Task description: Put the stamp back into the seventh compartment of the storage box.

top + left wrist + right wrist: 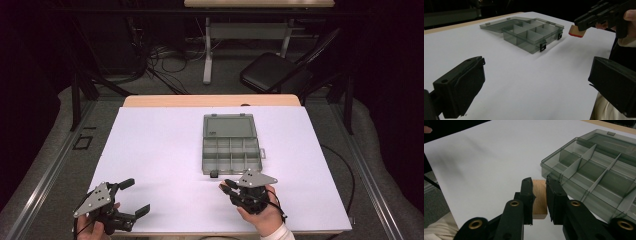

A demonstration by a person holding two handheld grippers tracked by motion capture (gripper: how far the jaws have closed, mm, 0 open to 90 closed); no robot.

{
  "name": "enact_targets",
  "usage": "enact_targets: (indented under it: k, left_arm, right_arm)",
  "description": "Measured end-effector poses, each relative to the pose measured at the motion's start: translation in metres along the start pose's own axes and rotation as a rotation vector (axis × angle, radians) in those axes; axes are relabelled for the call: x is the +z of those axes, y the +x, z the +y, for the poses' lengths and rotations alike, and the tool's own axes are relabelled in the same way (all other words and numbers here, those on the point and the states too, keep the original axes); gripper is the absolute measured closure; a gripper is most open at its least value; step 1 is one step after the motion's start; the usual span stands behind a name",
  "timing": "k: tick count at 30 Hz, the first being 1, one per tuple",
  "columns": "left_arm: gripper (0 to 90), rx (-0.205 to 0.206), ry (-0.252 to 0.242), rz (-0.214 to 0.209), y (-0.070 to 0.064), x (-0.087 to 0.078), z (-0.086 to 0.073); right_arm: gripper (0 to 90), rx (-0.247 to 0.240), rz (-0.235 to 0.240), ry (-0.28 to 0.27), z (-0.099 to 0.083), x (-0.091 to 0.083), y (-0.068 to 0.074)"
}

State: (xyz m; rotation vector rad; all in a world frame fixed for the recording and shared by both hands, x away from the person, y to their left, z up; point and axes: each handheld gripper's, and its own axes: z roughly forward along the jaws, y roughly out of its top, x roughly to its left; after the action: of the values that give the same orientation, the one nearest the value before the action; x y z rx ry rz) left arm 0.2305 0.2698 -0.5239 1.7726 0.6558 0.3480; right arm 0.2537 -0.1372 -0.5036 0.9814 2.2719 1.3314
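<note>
Between the right jaws: a small wooden block (540, 198) was pinched, its flat faces against the two black pads; one end looked reddish in the left gripper view (577, 32).
Block's place: held just off the white bench (160, 150), beside the near front corner of the compartment box (231, 149), apart from it and not yet over any cell.
Right gripper (227, 189): jaws closed on the block, held in a hand (265, 212) at the near edge of the bench, pointing towards the box.
Box: smoky clear plastic organiser, lid laid open flat behind it, dividers forming two rows of cells; every cell I could see looked empty, latches hanging on the front wall.
Left gripper (135, 196): jaws spread wide with nothing between them, well apart from the box at the near left of the bench.
Step in hand: by my reading, carrying the block to the box, with the grasp already made.
Next move calls for: lifting the block over the front wall, centring it above one cell between the dividers, lowering, then spreading the jaws; the narrow cells leave little room for the jaws beside the block.
</note>
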Motion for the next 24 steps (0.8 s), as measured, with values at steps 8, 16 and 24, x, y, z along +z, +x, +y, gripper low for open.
enact_targets:
  k: [8, 16, 24]
  left_arm:
    - [0.5, 0.0, 0.0, -0.001, 0.0, 0.0, 0.0]
    - [0.5, 0.0, 0.0, -0.001, 0.0, 0.0, 0.0]
    - [0.5, 0.0, 0.0, -0.002, 0.0, 0.0, 0.0]
  right_arm:
    - [76.3, 0.012, -0.025, -0.013, 0.0, -0.005, -0.007]
    - [76.3, 0.033, -0.053, -0.025, 0.0, -0.011, -0.017]
    - [76.3, 0.056, -0.09, -0.037, 0.0, -0.018, -0.029]
